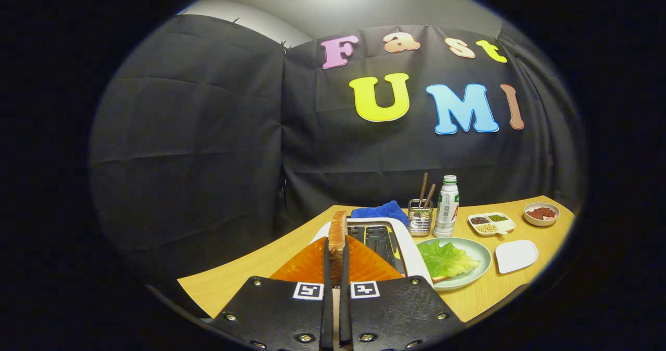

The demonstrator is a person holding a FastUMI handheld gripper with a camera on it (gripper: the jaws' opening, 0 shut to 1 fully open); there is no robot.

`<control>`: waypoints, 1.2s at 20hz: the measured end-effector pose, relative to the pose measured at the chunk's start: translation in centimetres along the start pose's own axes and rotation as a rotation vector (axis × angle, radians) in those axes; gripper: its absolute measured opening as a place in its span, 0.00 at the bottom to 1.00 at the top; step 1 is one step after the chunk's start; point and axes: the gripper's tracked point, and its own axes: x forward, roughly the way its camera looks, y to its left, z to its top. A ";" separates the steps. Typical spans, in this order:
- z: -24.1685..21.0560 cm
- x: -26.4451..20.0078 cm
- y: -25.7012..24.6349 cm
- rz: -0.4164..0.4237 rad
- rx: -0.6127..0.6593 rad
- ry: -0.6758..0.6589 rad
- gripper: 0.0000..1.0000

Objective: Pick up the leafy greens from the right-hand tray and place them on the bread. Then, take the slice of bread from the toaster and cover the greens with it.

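Claw (336, 260): you had its two fingers clenched on the slice of toast (337, 236), one on each flat face, so the slice stood upright on edge between them.
Toast: it rose past your fingertips, browned crust uppermost, held above the toaster (400, 242).
Toaster: the white body lay just ahead of and a little right of your fingers, its dark slots facing up; whether the toast still touched it could not be told.
Orange sheet (312, 265): a ribbed orange surface sat directly under your fingers, against the toaster's near side.
Leafy greens (446, 258): they lay on the bread (441, 278), whose edge peeked out at the near side of the leaf.
Plate (483, 255): pale green, right of the toaster, carrying the bread and greens.
White tray (516, 256): small and bare, just right of the plate.
Beyond the toaster: a blue cloth (382, 210), a metal holder (420, 218) with chopsticks (425, 189) upright in it, and a white bottle (447, 206) beside it.
Far right: a divided dish (491, 223) of seasonings and a small bowl (541, 213) with something red.
Table (250, 270): light wood, under everything.
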 end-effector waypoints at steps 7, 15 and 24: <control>5.9 -1.3 -1.2 0.004 0.072 -0.055 0.05; 10.8 -3.3 -8.1 -0.061 0.087 -0.129 0.05; 6.0 -1.4 -18.1 -0.188 0.066 -0.033 0.05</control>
